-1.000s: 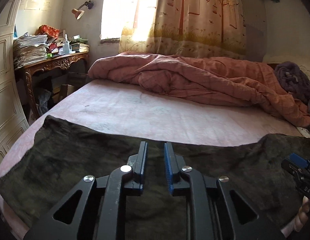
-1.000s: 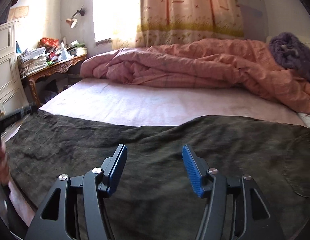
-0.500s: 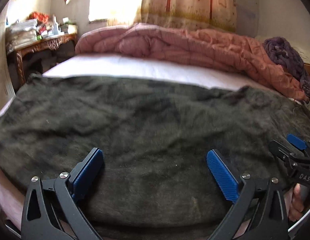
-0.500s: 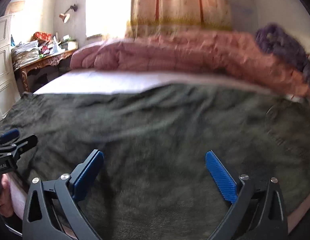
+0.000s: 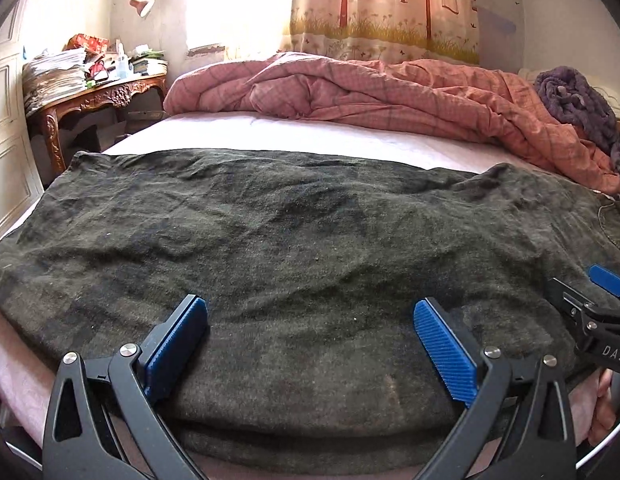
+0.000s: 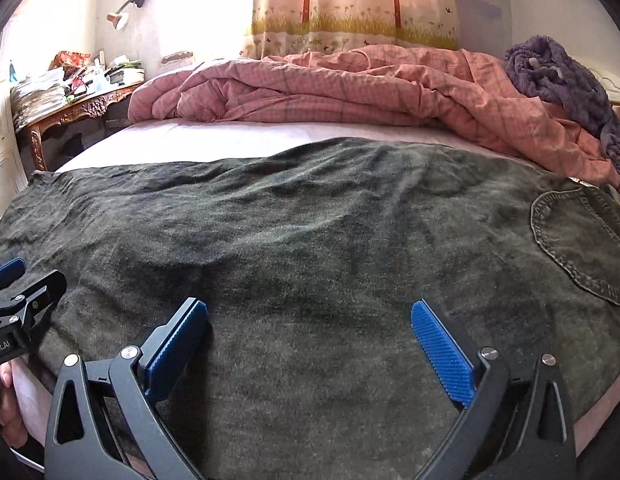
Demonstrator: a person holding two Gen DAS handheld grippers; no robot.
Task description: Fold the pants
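Observation:
Dark olive-black pants (image 5: 302,248) lie spread flat across the near part of the bed, legs stacked, running left to right. A stitched back pocket (image 6: 578,240) shows at the right end. My left gripper (image 5: 310,312) is wide open and empty, low over the near edge of the pants. My right gripper (image 6: 310,314) is also wide open and empty over the near edge, further right. The right gripper also shows at the right rim of the left wrist view (image 5: 590,312). The left gripper also shows at the left rim of the right wrist view (image 6: 18,292).
The pink bed sheet (image 5: 294,136) lies beyond the pants. A rumpled pink quilt (image 5: 370,92) and a purple blanket (image 5: 574,100) sit at the back. A carved wooden table (image 5: 98,96) piled with papers stands at the left, a white door (image 5: 6,128) beside it.
My left gripper went from nearly shut to wide open and my right opened wider. Both dropped lower toward the pants' near edge, and the pants now fill more of each view.

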